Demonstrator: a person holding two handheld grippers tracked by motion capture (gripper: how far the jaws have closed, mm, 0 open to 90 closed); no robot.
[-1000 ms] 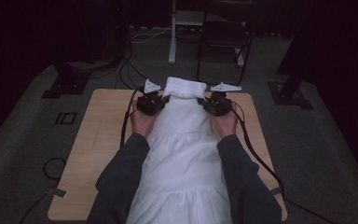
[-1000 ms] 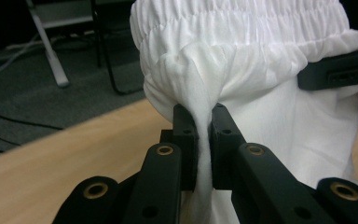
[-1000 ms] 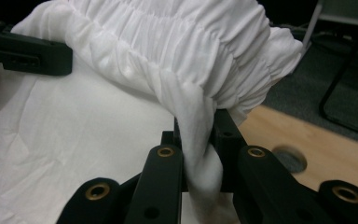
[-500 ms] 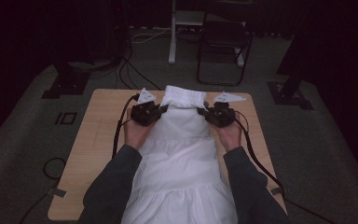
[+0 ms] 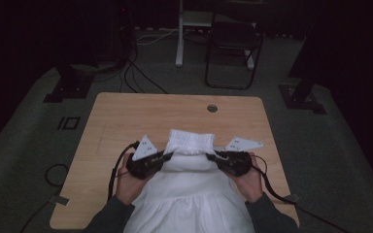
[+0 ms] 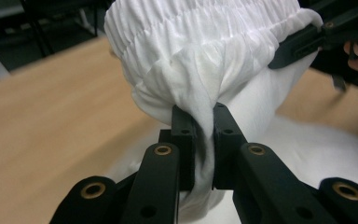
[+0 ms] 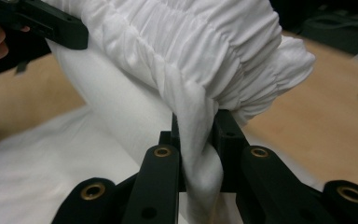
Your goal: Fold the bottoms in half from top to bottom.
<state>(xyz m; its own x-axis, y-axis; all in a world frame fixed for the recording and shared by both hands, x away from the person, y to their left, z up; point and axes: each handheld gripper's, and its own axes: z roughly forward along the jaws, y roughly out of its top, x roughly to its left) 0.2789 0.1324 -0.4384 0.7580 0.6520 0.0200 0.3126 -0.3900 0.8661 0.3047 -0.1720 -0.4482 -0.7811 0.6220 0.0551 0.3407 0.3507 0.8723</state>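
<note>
One white garment (image 5: pixel 189 194) lies on the tabletop (image 5: pixel 126 116), from mid-table to the near edge; its gathered top (image 5: pixel 190 141) is folded back toward the person. No writing is legible. Two grippers: the left gripper (image 5: pixel 164 156) clamps a bunch of fabric at the fold's left end, the right gripper (image 5: pixel 212 156) likewise at its right end. Each hand (image 5: pixel 128 184) lies low near the near edge, jaws pointing inward.

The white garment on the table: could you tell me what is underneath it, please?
The white garment lies on the wooden table, its gathered top lifted by the left tool and right tool. Whatever lies beneath the cloth is covered.
</note>
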